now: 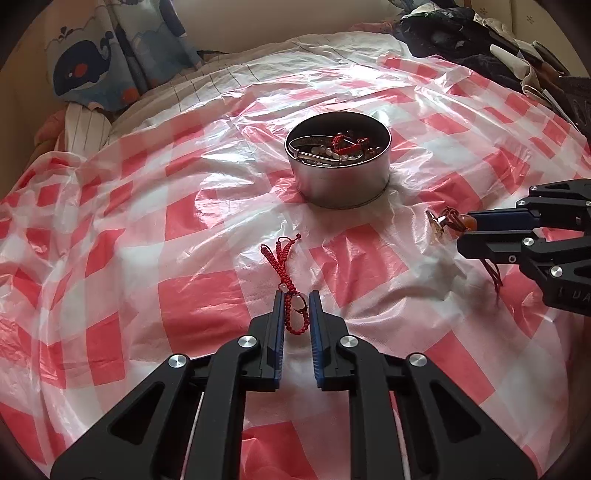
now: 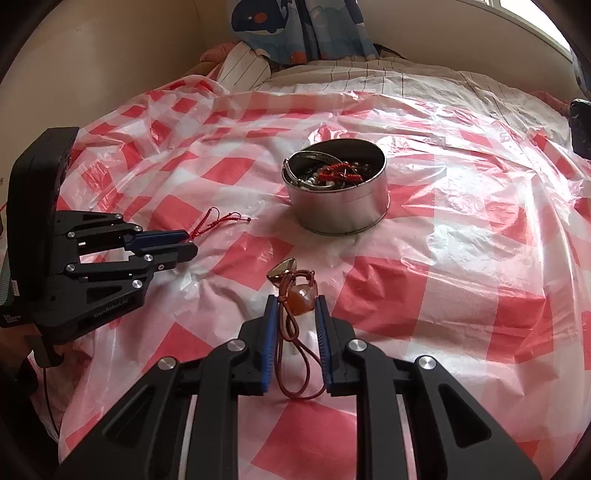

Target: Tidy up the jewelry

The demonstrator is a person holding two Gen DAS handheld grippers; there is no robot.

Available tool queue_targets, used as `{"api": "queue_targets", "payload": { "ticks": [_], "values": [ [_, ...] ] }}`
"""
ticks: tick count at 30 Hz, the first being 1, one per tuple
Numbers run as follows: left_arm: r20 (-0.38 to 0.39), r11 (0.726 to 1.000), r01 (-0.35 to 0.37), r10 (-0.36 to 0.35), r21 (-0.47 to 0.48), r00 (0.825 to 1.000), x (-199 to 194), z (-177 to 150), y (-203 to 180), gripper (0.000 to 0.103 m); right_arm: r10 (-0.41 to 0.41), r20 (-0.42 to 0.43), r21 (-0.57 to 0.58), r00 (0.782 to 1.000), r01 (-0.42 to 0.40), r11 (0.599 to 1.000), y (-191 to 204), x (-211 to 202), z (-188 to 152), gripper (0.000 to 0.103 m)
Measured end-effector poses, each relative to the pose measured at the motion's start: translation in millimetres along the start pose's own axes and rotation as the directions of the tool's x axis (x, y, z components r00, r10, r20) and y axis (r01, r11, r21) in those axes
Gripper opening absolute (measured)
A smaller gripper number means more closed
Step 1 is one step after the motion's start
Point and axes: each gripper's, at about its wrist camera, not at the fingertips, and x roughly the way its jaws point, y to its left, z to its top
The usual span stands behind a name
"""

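Observation:
A round metal tin (image 1: pixel 341 184) (image 2: pixel 340 206) holding several pieces of jewelry sits mid-bed on the red-and-white checked plastic sheet (image 1: pixel 192 240) (image 2: pixel 461 258). A red braided bracelet (image 1: pixel 284 266) (image 2: pixel 218 221) with pale beads lies on the sheet; its near end sits between the fingers of my left gripper (image 1: pixel 297 297) (image 2: pixel 192 247), which straddle it with a gap. A brown cord necklace with an amber stone (image 2: pixel 301 293) (image 1: pixel 448 223) and a metal pendant lies between the fingers of my right gripper (image 2: pixel 295 302) (image 1: pixel 467 230), which are also apart around it.
A whale-print cloth (image 1: pixel 96 70) (image 2: pixel 280 26) and a striped pillow (image 2: pixel 243 66) lie at the head of the bed. A pile of dark clothes (image 1: pixel 480 40) is at the far right in the left wrist view. The sheet is wrinkled.

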Motion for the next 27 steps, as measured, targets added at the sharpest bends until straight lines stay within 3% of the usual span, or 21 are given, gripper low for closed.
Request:
{"api": "queue_targets", "payload": {
  "ticks": [15, 19, 21, 27],
  "values": [
    [0.019, 1.000, -0.021, 0.021, -0.001, 1.000, -3, 0, 2, 0.012, -0.001, 0.016, -0.002, 1.000, 0.001, 1.000, 0, 0, 0, 0.021],
    [0.083, 0.998, 0.032, -0.028, -0.052, 0.996, -15, 6, 8, 0.012, -0.001, 0.065, 0.005, 0.998, 0.001, 1.000, 0, -8, 2, 0.021],
    [0.147, 0.994, 0.076, -0.064, -0.081, 0.987, -26, 12, 13, 0.012, 0.002, 0.111, 0.008, 0.994, -0.003, 1.000, 1, -15, 5, 0.021],
    [0.242, 0.977, 0.141, -0.098, -0.163, 0.965, -36, 50, 23, 0.011, -0.007, 0.230, 0.015, 0.973, 0.004, 1.000, 1, -28, 32, 0.021]
  ]
}}
